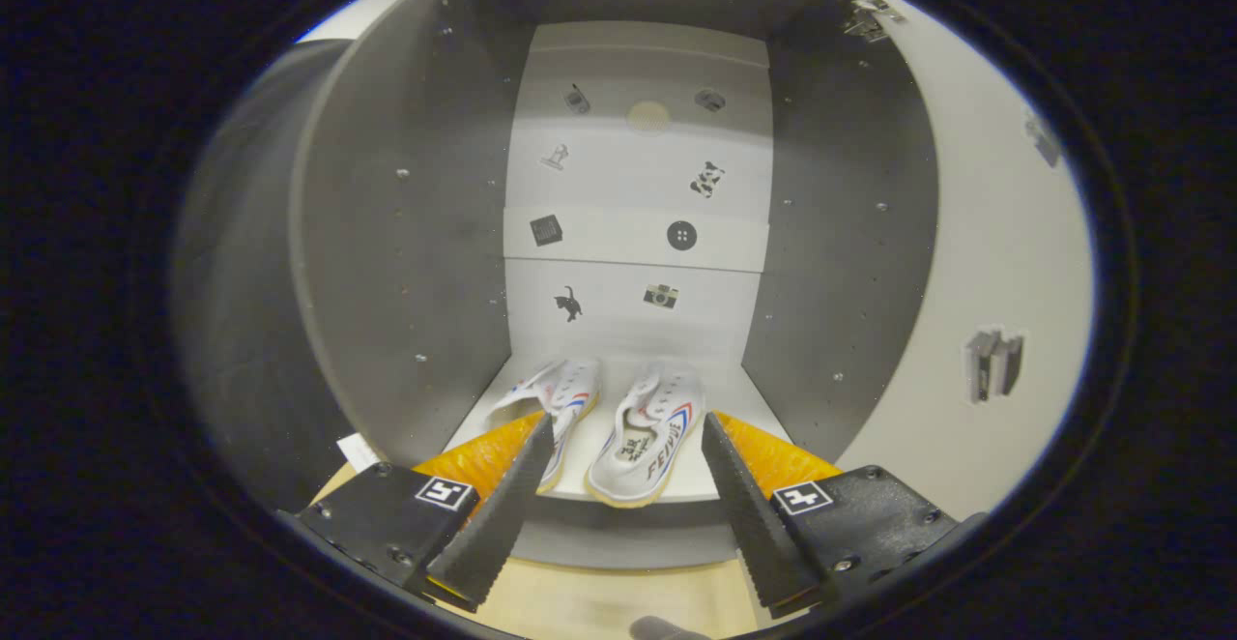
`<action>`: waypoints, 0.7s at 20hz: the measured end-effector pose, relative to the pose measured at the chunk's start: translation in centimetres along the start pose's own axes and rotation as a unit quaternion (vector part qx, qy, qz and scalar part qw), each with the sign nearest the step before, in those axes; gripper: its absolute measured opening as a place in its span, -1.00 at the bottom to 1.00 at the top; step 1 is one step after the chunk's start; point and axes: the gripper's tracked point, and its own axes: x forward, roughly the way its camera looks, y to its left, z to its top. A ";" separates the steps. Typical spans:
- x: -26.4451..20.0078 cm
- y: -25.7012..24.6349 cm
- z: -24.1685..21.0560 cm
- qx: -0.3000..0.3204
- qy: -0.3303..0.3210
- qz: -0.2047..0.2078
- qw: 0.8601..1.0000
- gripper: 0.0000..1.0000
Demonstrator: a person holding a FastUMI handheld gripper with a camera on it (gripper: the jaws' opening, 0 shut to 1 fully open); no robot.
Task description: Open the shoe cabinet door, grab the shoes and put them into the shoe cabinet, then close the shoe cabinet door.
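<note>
The shoe cabinet [406, 234] stands open across the middle of the frame, its grey side walls running back to a pale rear panel dotted with small dark stickers: a cat, a camera, a button and a few others too small to name. Both shoes [604, 422] lie side by side on the cabinet's bottom shelf in the lower centre of the frame, toes toward the back, the heel of the right-hand one at the front edge of the shelf. The tongs [628, 485] are spread wide and hold nothing; the shoes sit just ahead of and between the two fingers, neither finger pressing on them. The cabinet door [995, 263] is swung out along the right side of the frame, with a hinge at its upper end and a metal fitting lower down. By the look of it, the door has been opened and the shoes put inside, so what remains is to draw the tongs back and swing the door closed. As for writing, the right-hand shoe carries lettering along its side that seems to read "FEIYUE", with a small printed mark on its insole that is too small to read. A strip of light wood floor [599, 601] shows under the fingers at the bottom of the frame.
</note>
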 end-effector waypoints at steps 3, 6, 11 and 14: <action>-4.1 0.3 -0.8 0.010 -0.014 0.002 1.000 0.96; -9.4 -0.1 -0.7 0.004 -0.032 0.001 0.999 0.99; -19.2 -1.7 -0.2 0.017 -0.067 0.003 0.998 0.99; -24.8 -3.9 0.1 0.017 -0.080 0.006 0.997 0.99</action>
